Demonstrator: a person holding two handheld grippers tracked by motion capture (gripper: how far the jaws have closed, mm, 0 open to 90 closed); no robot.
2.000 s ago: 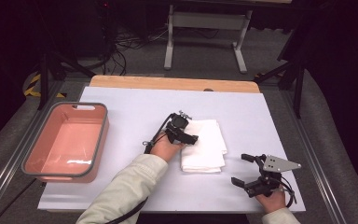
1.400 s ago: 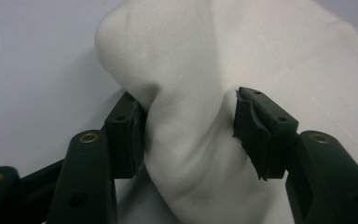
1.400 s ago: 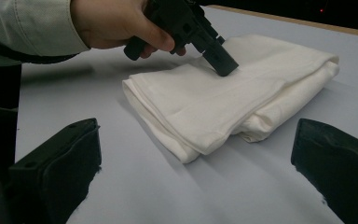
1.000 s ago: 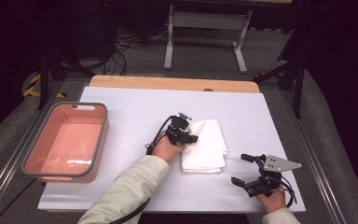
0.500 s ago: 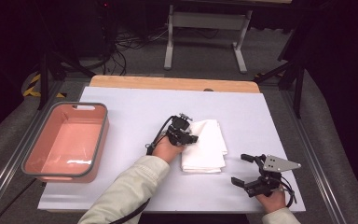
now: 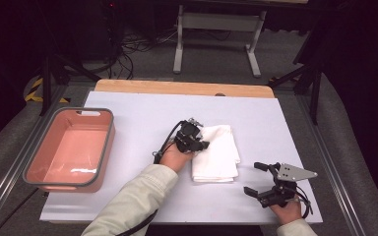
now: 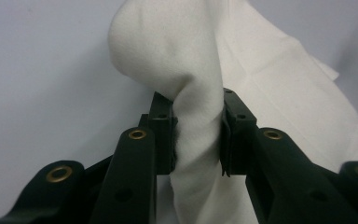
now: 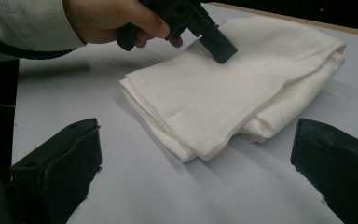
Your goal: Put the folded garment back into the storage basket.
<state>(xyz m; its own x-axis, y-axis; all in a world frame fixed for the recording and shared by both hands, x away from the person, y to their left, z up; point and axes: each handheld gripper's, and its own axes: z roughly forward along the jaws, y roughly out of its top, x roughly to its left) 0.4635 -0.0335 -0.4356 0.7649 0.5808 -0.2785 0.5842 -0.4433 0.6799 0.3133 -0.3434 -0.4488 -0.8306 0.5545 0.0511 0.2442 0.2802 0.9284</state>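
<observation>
A folded white cloth (image 6: 219, 152) lies near the middle of the white table top. My left gripper (image 6: 200, 144) sits at the cloth's left edge, shut on a pinched-up fold of it (image 7: 198, 135); its jaws have just been closing with the cloth between them. From the right gripper view the same cloth (image 8: 242, 88) lies ahead with the left gripper (image 8: 216, 46) pressed onto its far side. My right gripper (image 6: 256, 179) rests low on the table to the right of the cloth, jaws wide apart with nothing between them (image 8: 196, 172).
A pink bin with a grey rim (image 6: 34, 169) stands at the table's left. The wooden table edge (image 6: 182, 87) runs along the back. A metal stand (image 6: 216, 29) and cables are on the floor beyond.
The left gripper has shifted slightly onto the cloth's left edge and the cloth has bunched there. The right gripper has not moved.
</observation>
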